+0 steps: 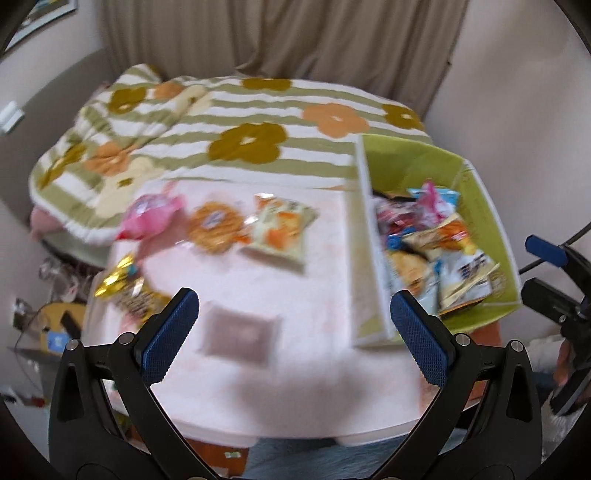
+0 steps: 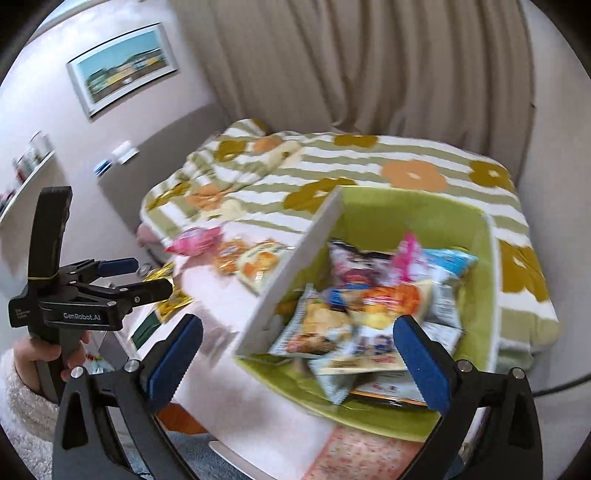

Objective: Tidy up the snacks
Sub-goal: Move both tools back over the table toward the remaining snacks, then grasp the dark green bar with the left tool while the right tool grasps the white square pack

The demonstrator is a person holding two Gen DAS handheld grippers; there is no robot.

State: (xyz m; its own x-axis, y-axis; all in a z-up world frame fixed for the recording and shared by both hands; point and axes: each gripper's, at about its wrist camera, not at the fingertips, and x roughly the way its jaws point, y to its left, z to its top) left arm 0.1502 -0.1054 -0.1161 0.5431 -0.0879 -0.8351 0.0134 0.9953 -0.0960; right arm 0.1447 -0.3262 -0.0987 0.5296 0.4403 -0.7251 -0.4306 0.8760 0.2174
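My left gripper (image 1: 293, 306) is open over a pale pink table (image 1: 314, 288) with nothing between its fingers. Just beyond it lies a brown packet (image 1: 238, 336). Farther off lie a gold pack (image 1: 125, 284), a pink pack (image 1: 155, 214), a round orange biscuit pack (image 1: 216, 225) and a green-orange bag (image 1: 280, 229). A green box (image 1: 413, 162) on the right holds several snack bags (image 1: 443, 236). My right gripper (image 2: 299, 332) hangs open and empty above that green box (image 2: 406, 214) and its snack bags (image 2: 369, 306). The left gripper (image 2: 153, 276) shows at the left, in a hand with a fuzzy white sleeve.
A bed with a striped flower blanket (image 1: 240, 122) runs behind the table, with a beige curtain (image 1: 295, 33) beyond it. Clutter and a clear container (image 1: 44, 332) sit on the floor at the table's left. The right gripper (image 1: 528, 264) shows at the right edge.
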